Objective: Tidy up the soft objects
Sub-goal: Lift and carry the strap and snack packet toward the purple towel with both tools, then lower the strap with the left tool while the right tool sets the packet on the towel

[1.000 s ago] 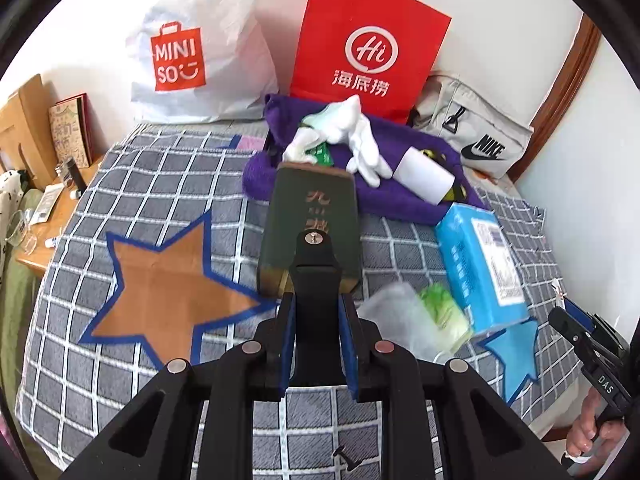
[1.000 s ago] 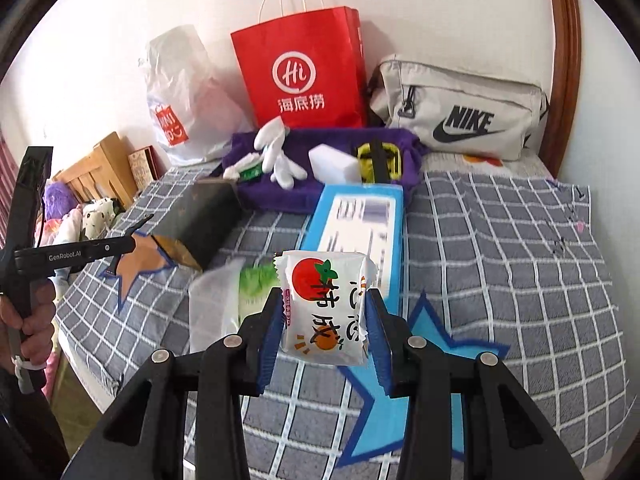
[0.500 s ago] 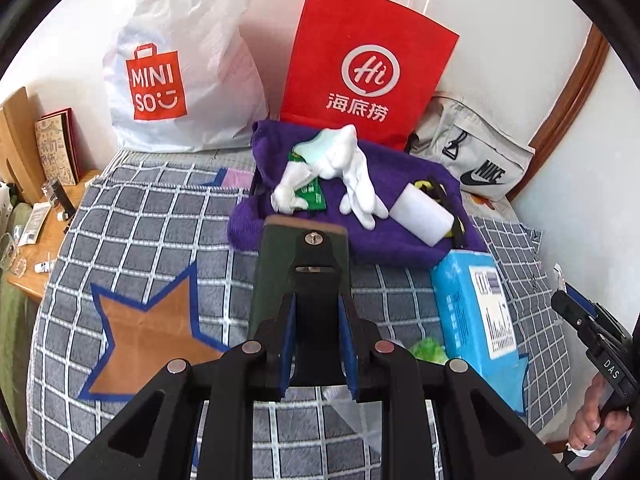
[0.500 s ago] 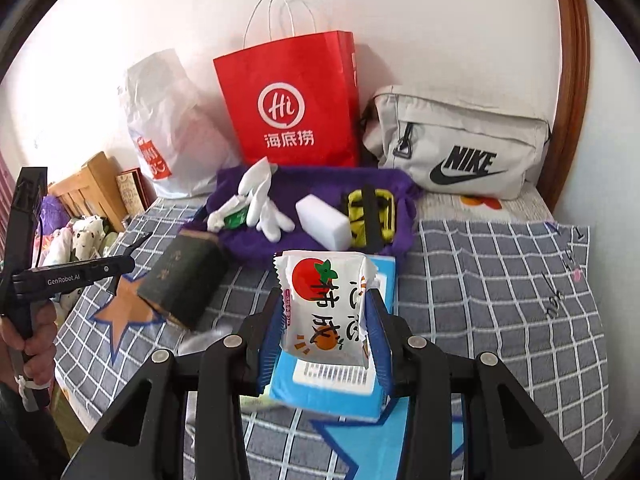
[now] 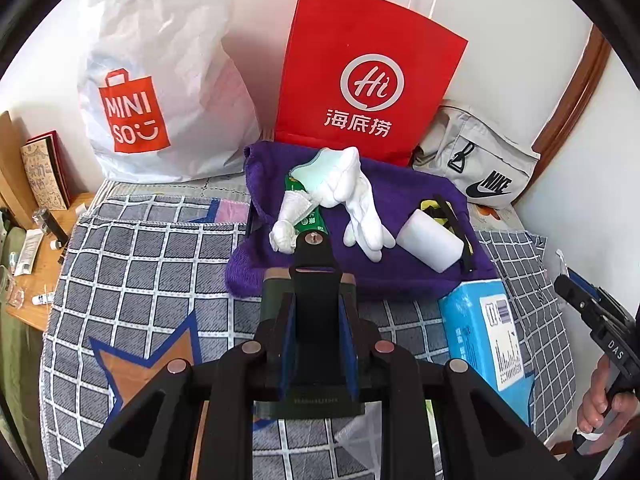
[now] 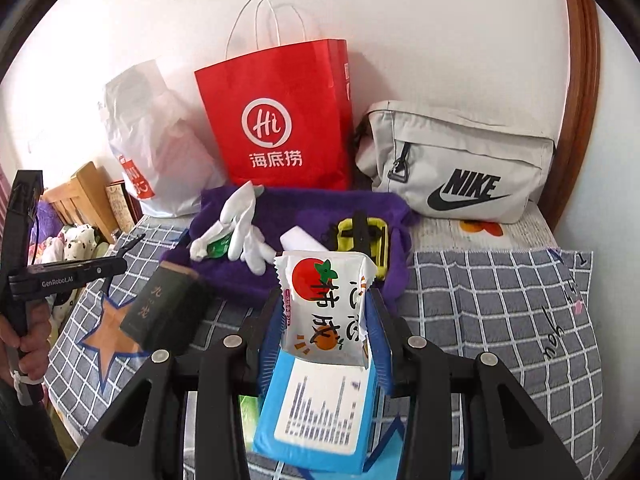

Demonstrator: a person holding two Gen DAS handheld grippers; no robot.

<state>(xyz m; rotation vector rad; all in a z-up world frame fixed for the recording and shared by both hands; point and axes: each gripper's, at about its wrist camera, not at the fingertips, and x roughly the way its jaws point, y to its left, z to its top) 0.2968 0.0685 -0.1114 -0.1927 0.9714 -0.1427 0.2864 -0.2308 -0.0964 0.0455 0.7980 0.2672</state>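
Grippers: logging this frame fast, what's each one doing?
Left gripper: closed on the dark green box.
Right gripper: closed on the snack packet.

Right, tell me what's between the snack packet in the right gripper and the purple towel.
Nothing visible blocks it. The snack packet is held up in the right gripper, above the blue tissue pack, and the purple towel lies just ahead. The white sponge and gloves already take up much of it.
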